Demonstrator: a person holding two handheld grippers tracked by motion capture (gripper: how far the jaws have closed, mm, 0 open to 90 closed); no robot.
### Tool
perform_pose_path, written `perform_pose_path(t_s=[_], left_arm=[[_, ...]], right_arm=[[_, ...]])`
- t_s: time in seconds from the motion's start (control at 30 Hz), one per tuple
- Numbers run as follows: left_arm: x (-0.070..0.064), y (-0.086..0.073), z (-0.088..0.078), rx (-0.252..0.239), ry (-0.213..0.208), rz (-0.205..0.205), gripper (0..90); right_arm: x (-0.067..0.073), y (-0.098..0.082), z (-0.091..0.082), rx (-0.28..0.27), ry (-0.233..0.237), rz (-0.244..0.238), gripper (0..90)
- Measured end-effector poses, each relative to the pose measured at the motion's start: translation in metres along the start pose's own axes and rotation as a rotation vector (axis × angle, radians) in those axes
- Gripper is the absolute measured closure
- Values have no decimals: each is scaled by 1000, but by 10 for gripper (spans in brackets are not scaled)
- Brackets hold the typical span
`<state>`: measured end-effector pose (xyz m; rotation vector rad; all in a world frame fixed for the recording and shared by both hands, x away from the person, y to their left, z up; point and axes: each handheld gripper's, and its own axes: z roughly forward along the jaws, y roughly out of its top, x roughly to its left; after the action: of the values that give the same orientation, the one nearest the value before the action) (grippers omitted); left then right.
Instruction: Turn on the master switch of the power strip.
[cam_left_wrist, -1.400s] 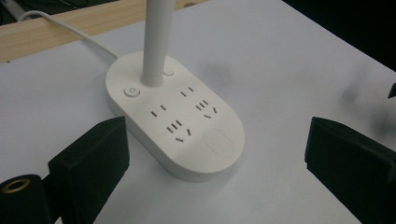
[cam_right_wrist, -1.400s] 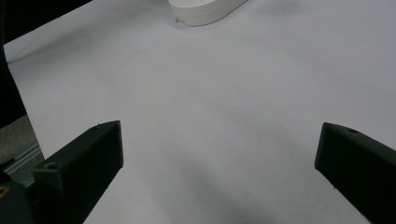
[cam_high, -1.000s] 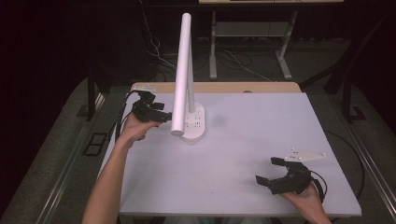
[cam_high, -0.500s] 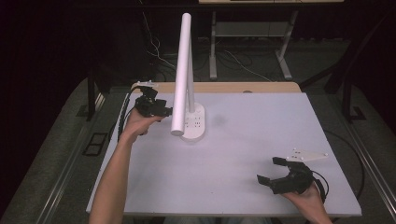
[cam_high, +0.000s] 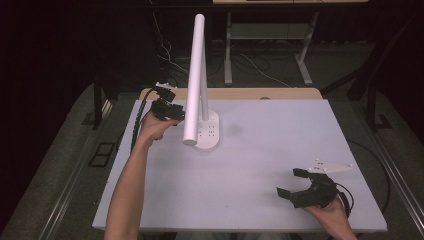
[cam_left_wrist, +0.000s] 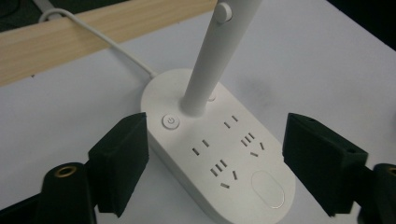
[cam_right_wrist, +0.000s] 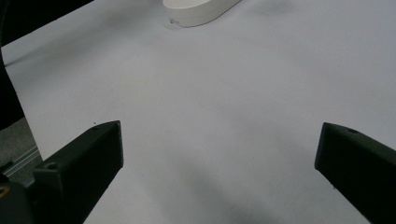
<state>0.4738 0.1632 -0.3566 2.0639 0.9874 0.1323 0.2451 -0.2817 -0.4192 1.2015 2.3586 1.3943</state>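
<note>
A white desk lamp stands at the back left of the table, its oval socket base (cam_high: 209, 134) carrying a thin stem and a long tube head (cam_high: 194, 75). My left gripper (cam_high: 175, 115) is open just left of the base. In the left gripper view the gripper (cam_left_wrist: 217, 135) has its jaws on either side of the base (cam_left_wrist: 243, 186), with the round power button (cam_left_wrist: 171, 122) near the left jaw and the stem (cam_left_wrist: 210, 65) rising ahead. My right gripper (cam_high: 294, 183) rests open near the front right edge. In its own view the right gripper (cam_right_wrist: 222, 140) holds nothing.
A white cable (cam_left_wrist: 107, 46) runs from the lamp base back over a wooden strip (cam_left_wrist: 70, 42) at the table's far edge. The white tabletop (cam_high: 280, 135) spreads between the grippers. The lamp base's end (cam_right_wrist: 201, 9) shows at the top of the right gripper view.
My left gripper has moved a little farther back and right, closer to the lamp base. The right gripper has hardly shifted.
</note>
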Motion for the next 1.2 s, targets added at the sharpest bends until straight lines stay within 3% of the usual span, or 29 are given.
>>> perform_pose_path(t_s=[0.07, 0.23, 0.63, 0.93, 1.07, 1.2], left_arm=[[0, 2, 3, 19, -9, -21, 235], [2, 4, 12, 21, -9, -18, 323], [7, 2, 25, 46, 61, -32, 568], [15, 0, 31, 0, 88, -73, 768], [17, 0, 36, 1, 101, -65, 809], [17, -1, 42, -12, 108, -86, 865]], right_arm=[[0, 0, 0, 0, 0, -3, 5], [-1, 0, 0, -3, 0, -8, 5], [-1, -1, -1, -1, -4, -5, 5], [-1, -1, -1, -1, -5, -8, 5], [-1, -2, -2, -6, -5, -10, 5], [-2, -2, -3, -6, -6, -5, 5]])
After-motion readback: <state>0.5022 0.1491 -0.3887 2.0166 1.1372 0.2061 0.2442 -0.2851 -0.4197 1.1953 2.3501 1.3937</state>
